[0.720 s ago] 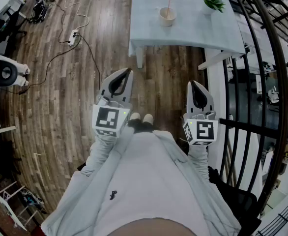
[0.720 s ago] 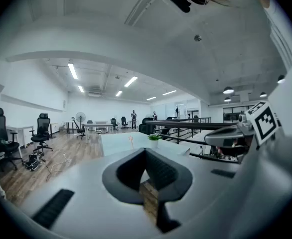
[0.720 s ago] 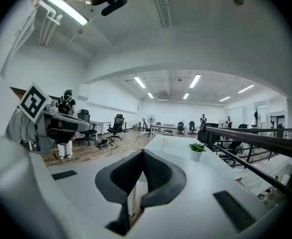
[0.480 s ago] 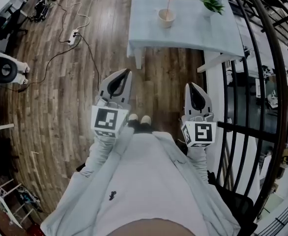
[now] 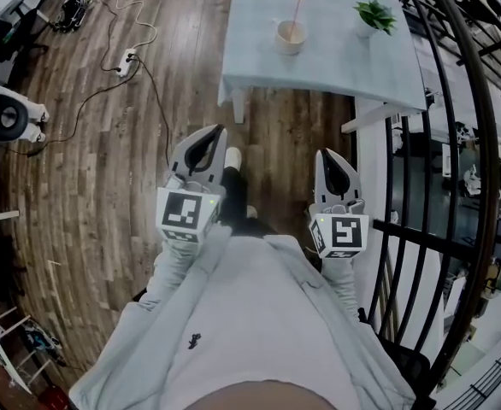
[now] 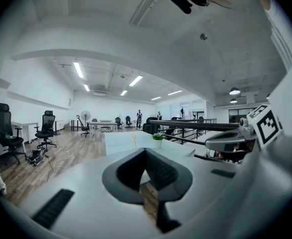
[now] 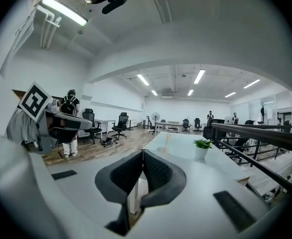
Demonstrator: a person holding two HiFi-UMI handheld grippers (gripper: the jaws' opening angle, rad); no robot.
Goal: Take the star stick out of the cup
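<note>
The step in hand is the approach. The cup (image 5: 290, 36) stands far ahead on the pale worktop (image 5: 336, 67), well apart from both grippers, and the star stick (image 5: 297, 5) leans in it with its star end above the rim.

The left gripper (image 5: 216, 131) and the right gripper (image 5: 325, 154) are held side by side in front of the person's body, pointing toward the worktop. In each gripper view the fingers (image 6: 128, 171) meet at the tips with nothing between them, so both are closed and empty.

To do this well, I judge that the person should walk up to the near edge of the worktop and open one gripper before reaching. It should take the thin stick on its bare shaft between rim and star, then draw it out along its lean so the light cup is not dragged or tipped. The free gripper could steady the cup.

A small potted plant (image 5: 375, 15) stands near the cup on its right, a reason to come in from the front or left. A dark metal railing (image 5: 456, 143) runs along the right of the path. A power strip with its cable (image 5: 127, 60) lies on the wooden floor (image 5: 105, 186), off to the left and clear of the straight line ahead.
</note>
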